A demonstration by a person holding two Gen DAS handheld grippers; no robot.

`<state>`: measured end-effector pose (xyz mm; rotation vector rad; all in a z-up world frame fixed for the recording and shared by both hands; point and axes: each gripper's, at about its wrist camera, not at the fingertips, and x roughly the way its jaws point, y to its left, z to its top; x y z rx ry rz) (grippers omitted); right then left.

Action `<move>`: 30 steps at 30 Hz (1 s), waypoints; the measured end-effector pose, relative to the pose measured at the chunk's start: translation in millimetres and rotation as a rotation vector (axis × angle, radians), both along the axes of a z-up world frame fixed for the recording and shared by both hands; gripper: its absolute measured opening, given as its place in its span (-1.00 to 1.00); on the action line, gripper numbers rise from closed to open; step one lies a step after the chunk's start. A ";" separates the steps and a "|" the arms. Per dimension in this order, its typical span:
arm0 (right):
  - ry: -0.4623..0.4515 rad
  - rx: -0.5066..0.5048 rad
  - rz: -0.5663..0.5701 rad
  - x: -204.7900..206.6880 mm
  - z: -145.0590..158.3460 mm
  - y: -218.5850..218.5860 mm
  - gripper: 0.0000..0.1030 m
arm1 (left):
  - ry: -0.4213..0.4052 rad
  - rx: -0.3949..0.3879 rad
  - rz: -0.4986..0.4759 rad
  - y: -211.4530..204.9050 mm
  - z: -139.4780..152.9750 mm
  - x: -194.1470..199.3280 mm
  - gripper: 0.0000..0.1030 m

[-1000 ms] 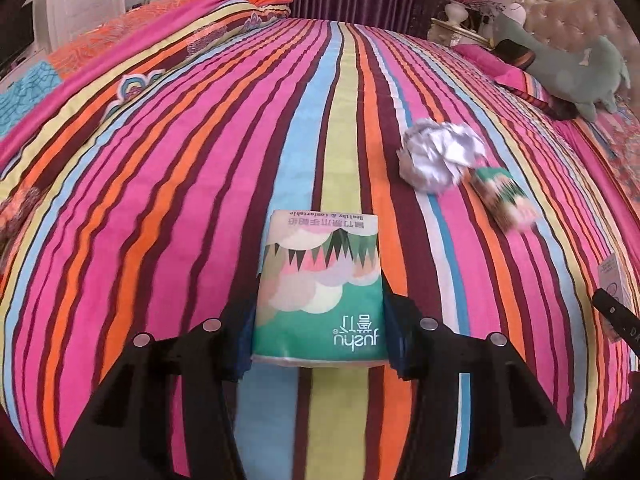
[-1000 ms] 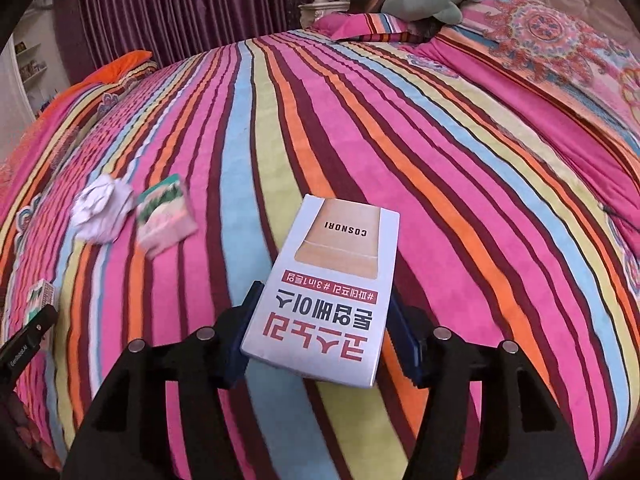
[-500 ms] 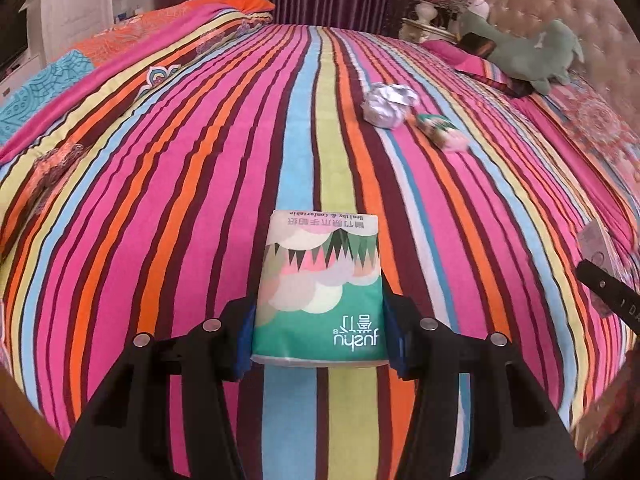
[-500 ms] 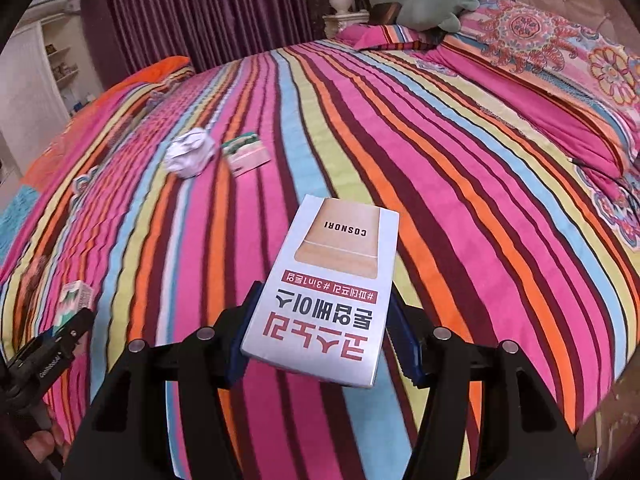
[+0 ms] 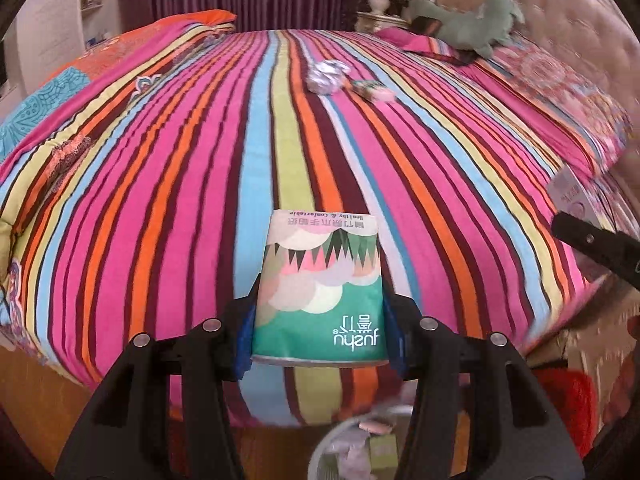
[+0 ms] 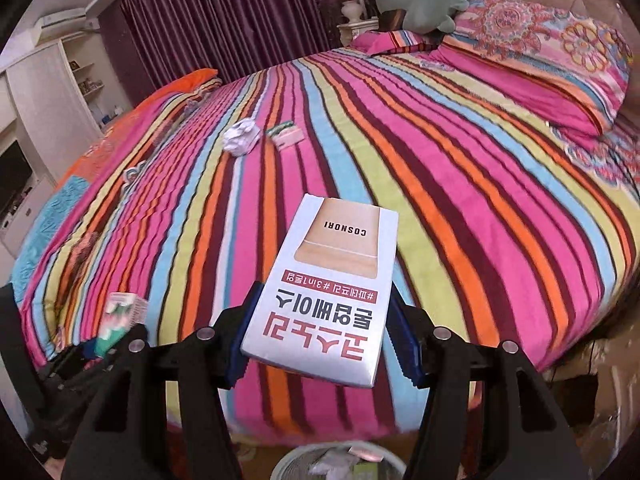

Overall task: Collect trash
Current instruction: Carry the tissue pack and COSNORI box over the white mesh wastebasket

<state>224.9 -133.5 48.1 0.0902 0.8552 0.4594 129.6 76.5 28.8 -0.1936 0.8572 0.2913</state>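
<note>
My left gripper [image 5: 320,332] is shut on a green tissue pack [image 5: 320,292], held above the near edge of the striped bed [image 5: 180,200]. My right gripper [image 6: 320,344] is shut on a white flat box [image 6: 328,288] with red lettering. Far back on the bed lie a crumpled paper ball [image 5: 328,75] and a small green and pink packet [image 5: 374,91]; both also show in the right wrist view, the ball [image 6: 241,141] beside the packet [image 6: 286,136]. A round trash bin [image 5: 360,448] with scraps in it stands on the floor below the grippers, its rim [image 6: 296,460] low in the right wrist view.
A green plush toy [image 5: 476,26] and patterned pillows [image 6: 552,60] lie at the head of the bed. Purple curtains [image 6: 220,16] hang behind it, and a white shelf unit [image 6: 48,100] stands at the left. The other gripper shows at each view's edge.
Both grippers have drawn back from the middle of the bed past its near edge, still holding the pack and the box. The paper ball and packet now look farther away, and the bin has come into view.
</note>
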 end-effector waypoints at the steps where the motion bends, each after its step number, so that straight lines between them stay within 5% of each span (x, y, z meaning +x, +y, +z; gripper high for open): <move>1: 0.002 0.000 0.004 -6.1 -1.1 -0.9 0.09 | 0.005 -0.004 -0.009 -4.7 -2.1 -5.3 -0.02; 17: 0.090 -0.019 0.021 -100.5 -32.6 -14.0 0.09 | 0.121 0.033 -0.098 -64.7 -46.4 -91.4 -0.02; 30: 0.396 0.002 -0.020 -110.8 -93.3 -31.7 0.09 | 0.281 0.019 -0.180 -90.3 -83.3 -93.0 -0.02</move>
